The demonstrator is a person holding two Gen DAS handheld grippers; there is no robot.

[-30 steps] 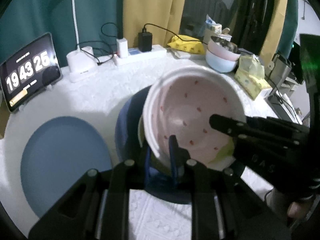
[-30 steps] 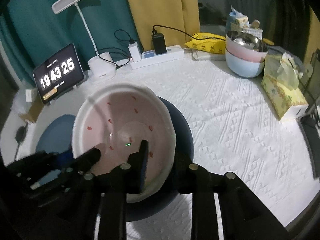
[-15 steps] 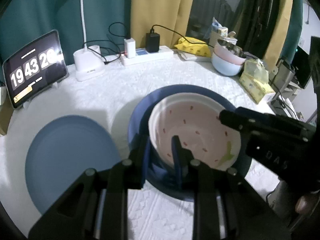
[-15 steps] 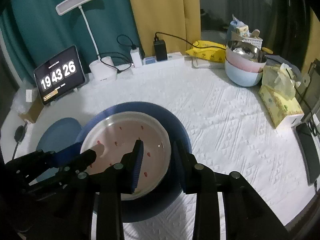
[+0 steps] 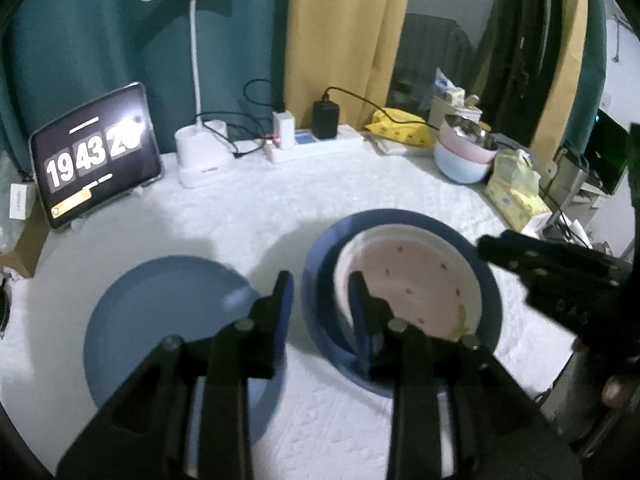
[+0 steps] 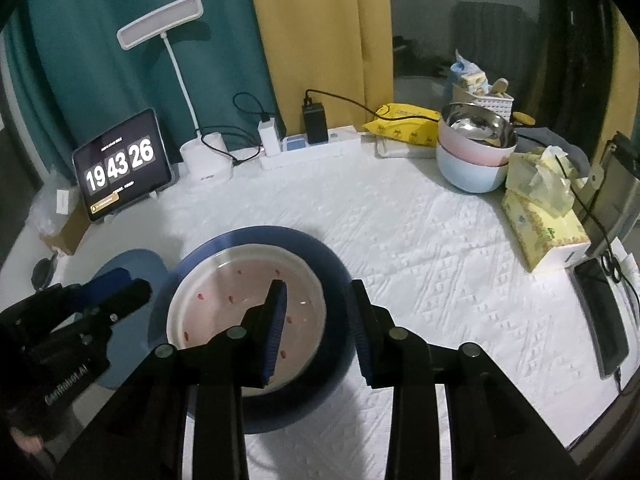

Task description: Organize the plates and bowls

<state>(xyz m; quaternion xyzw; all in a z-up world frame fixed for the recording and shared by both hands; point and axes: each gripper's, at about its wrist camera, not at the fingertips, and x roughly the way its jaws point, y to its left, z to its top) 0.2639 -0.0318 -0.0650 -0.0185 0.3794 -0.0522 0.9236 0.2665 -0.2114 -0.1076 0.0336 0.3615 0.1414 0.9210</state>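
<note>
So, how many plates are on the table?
3: a light blue plate at the left, a dark blue plate beside it, and a white speckled plate inside that one.

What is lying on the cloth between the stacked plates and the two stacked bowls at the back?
Nothing: only bare white tablecloth lies between the dark blue plate, which carries the pink plate, and the stacked bowls. The right wrist view shows it best.

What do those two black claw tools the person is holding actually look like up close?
Both are matte black plastic. The left gripper and the right gripper each have two flat fingers faced with ribbed blue pads, hinged on black link bars with round silver pins. White lettering is printed on each gripper's side; on the left one it seems to read CenRobot.AI. No cables or sleeves show.
</note>
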